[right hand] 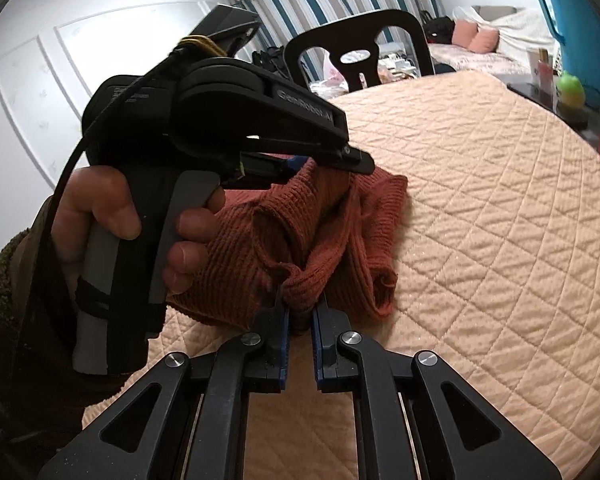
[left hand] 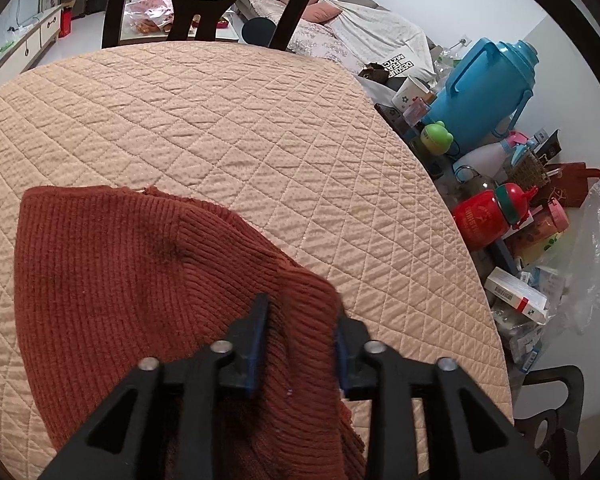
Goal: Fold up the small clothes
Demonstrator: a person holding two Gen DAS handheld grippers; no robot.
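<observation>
I see the tabletop (left hand: 220,120) under a peach quilted cover | rust knit garment (left hand: 120,264) lies bunched at its near edge | my left hand-held gripper (left hand: 300,320) stands parted around a fold, pads not pressing | my right hand-held gripper (right hand: 300,312) is clamped tight on a bunched edge of it

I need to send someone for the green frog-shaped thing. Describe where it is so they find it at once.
Start at the quilted peach table cover and go to the cluttered side beside it, where a tall blue jug stands. The green frog-shaped thing sits at the jug's foot, nearest the cover. It alone is lime green, round, with two bumps on top.
</observation>
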